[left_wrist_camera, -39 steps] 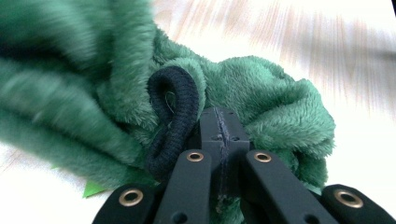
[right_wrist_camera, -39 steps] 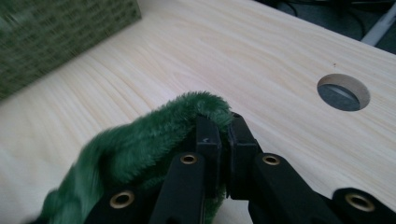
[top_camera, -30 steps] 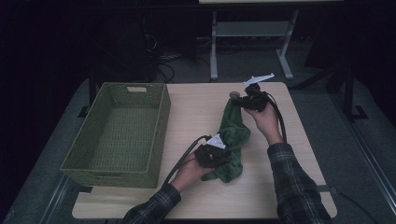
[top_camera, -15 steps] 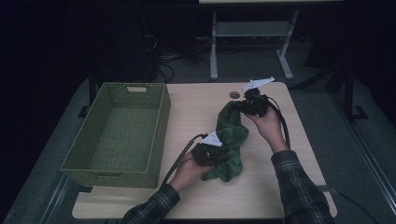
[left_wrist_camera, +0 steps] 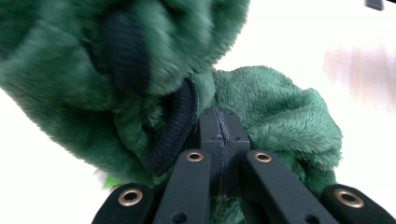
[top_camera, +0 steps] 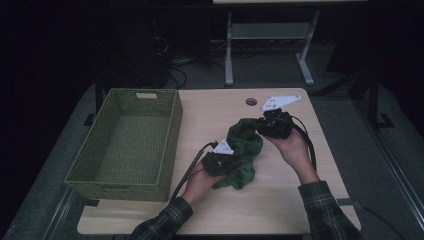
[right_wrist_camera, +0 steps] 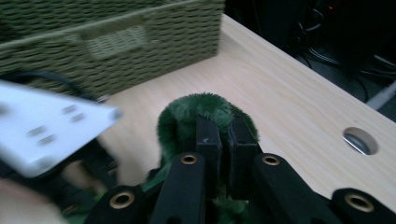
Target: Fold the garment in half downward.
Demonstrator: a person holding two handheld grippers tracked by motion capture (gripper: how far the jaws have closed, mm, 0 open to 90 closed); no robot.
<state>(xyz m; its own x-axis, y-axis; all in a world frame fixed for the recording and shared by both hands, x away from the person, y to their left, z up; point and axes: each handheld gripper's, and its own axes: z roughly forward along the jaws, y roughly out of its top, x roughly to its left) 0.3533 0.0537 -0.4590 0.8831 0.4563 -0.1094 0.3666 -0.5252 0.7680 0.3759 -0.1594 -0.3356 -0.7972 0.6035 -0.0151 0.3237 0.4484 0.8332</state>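
A fuzzy green garment [top_camera: 243, 148] with a dark ribbed cuff [left_wrist_camera: 175, 126] lies bunched on the wooden table [top_camera: 280, 200], held between both grippers. My left gripper [top_camera: 223, 162] is shut on its near end, and its closed jaws [left_wrist_camera: 219, 122] pinch the green pile beside the cuff. Over the far right part of the garment, my right gripper [top_camera: 270, 127] is shut on a fold of green fleece [right_wrist_camera: 205, 109] and holds it slightly above the table, with the jaws [right_wrist_camera: 219, 133] pressed together on it.
An empty green woven basket [top_camera: 125, 145] stands on the left half of the table, and its side wall [right_wrist_camera: 116, 42] appears in the right gripper view. A round cable hole [top_camera: 251, 101] sits near the table's far edge. Cables trail from both grippers.
My right gripper has pulled the garment's far end toward the person and lifted it a little, bunching the cloth toward the left gripper. The left gripper has stayed put.
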